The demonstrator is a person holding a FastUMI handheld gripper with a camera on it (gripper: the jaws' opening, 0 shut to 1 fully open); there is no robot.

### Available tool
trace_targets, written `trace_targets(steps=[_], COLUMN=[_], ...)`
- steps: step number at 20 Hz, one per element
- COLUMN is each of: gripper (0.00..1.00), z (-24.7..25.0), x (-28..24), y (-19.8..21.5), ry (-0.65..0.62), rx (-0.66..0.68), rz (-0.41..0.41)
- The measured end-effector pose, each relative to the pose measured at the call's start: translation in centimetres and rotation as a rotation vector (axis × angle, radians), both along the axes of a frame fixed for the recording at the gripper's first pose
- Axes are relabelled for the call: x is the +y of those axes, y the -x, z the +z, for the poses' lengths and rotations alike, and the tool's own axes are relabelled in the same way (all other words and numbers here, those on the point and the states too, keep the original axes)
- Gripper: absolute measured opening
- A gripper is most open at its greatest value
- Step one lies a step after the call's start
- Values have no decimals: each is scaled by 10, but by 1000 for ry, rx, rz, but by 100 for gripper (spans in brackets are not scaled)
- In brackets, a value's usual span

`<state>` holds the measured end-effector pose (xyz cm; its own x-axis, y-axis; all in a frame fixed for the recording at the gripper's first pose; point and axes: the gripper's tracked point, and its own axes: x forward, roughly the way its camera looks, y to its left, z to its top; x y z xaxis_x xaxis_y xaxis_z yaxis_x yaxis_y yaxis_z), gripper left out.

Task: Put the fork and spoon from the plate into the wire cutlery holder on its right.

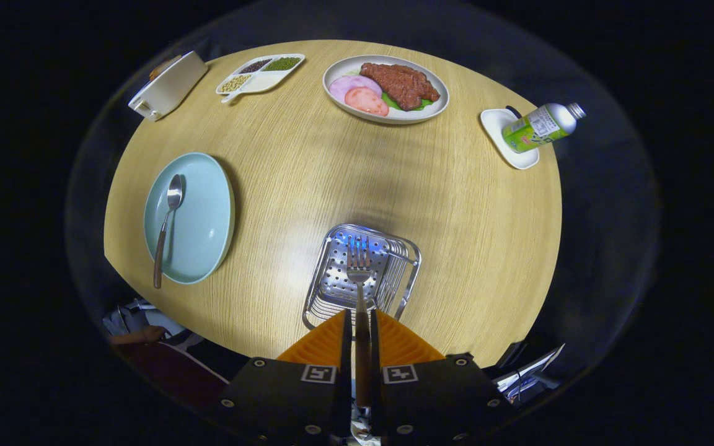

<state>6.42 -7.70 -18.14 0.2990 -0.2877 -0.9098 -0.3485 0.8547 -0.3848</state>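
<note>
fork [359,272] handle: hidden in claw [360,322] | holder [338,279] near edge: covered

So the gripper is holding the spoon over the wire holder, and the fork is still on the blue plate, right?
Swapped. The gripper view shows the gripper shut on the fork, its tines over the wire holder; the spoon lies on the blue plate.

The gripper [360,325] points forward and down from above, its 2 fingers [326,344] drawn close together with only a narrow gap. Both press on the handle of a fork [359,272], held lengthwise between them.
</note>
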Motion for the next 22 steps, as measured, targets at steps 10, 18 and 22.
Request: trace_targets(steps=[10,18,22], gripper=[89,99,99], z=[57,-16,-61], x=[75,184,226], y=[3,37,42], ry=[-150,-295,-345], rx=[-459,-513,-493], rz=[-22,58,71])
